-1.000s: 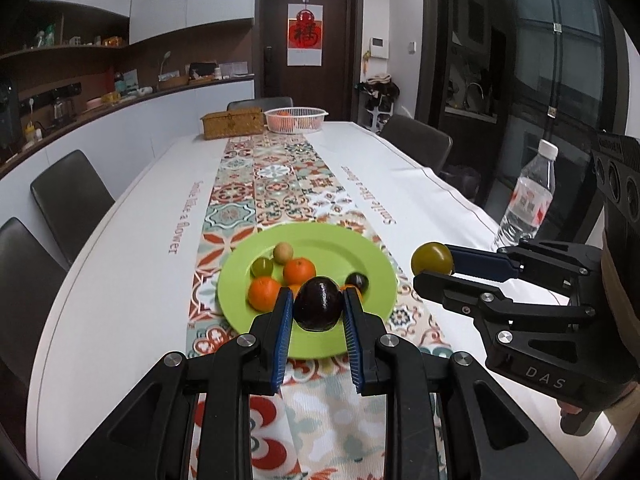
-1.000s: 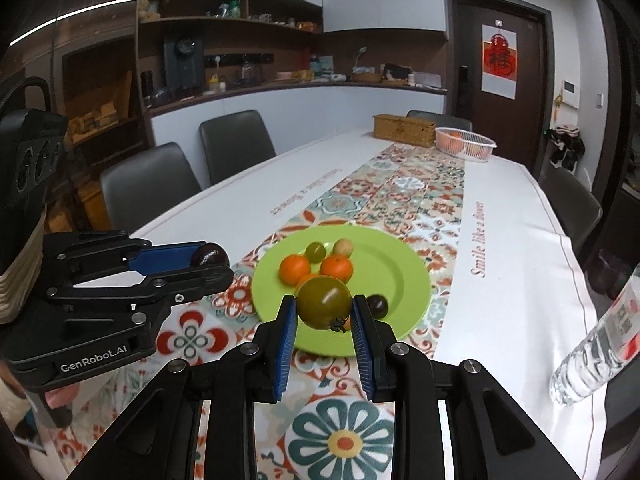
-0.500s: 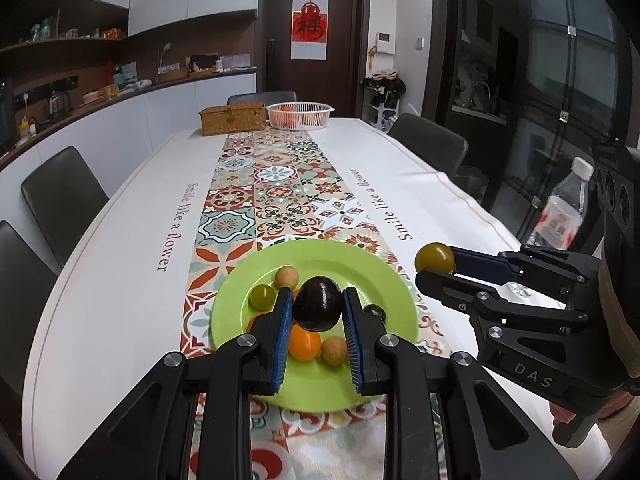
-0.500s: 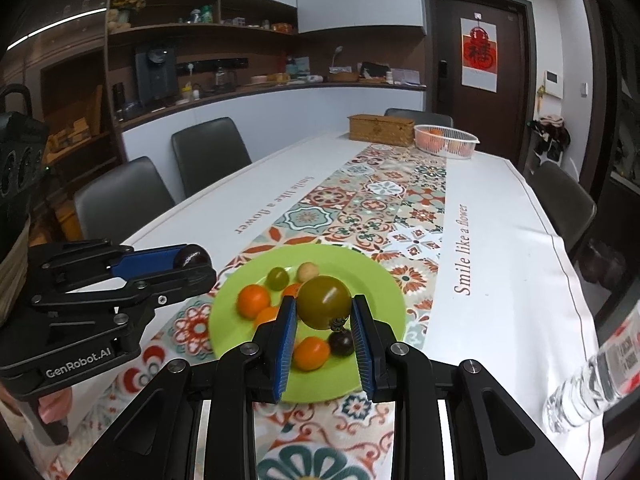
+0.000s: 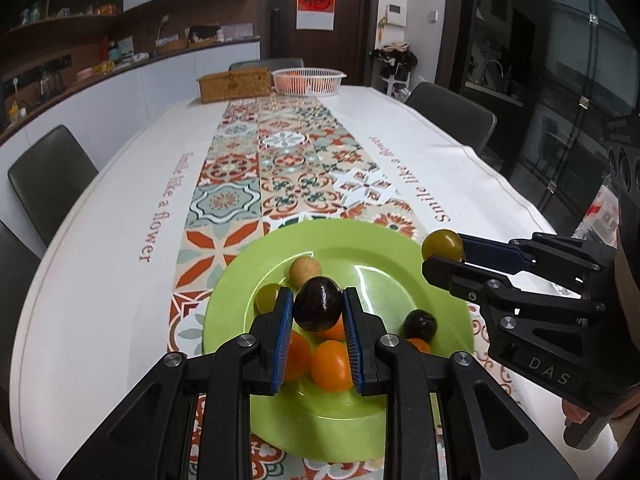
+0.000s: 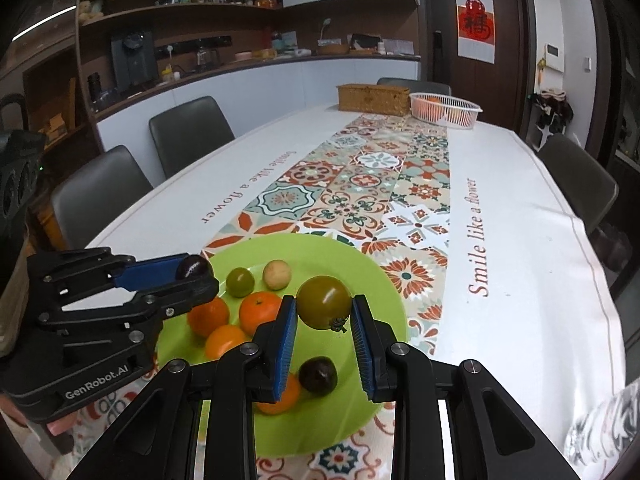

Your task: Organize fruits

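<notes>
my left gripper (image 5: 316, 312) is clamped on a dark plum (image 5: 318, 309), blue pads pressing both its sides. the plum is egg-shaped, long axis tilted a bit off upright, narrower end up and away from me. it hangs over the near half of the green plate (image 5: 372, 256), above the oranges (image 5: 331, 365). my right gripper (image 6: 323, 310) is clenched on an olive-green tomato (image 6: 323, 307), roundish so no clear long axis; its dried stem points down and toward my right pad. it sits above the plate's middle-right part.

on the plate, near to far: one orange by the near rim under my right fingers (image 6: 282, 344), a small dark plum (image 6: 318, 375) beside it toward the right rim, three oranges clustered left of centre, then a small green fruit (image 6: 240, 282) and a tan round fruit (image 6: 276, 275) side by side toward the far-left rim, not touching as far as i can tell.

the plate rests on the patterned runner (image 6: 360, 192) down the middle of the table (image 5: 100, 240), close to the near end. a water bottle (image 6: 600, 440) stands near the table's near right edge, blurred. at the far end of the table, a wicker box (image 6: 374, 99) and a white basket (image 6: 446, 110) with orange fruit sit side by side, just about touching. chairs (image 6: 192, 132) line the left edge.
</notes>
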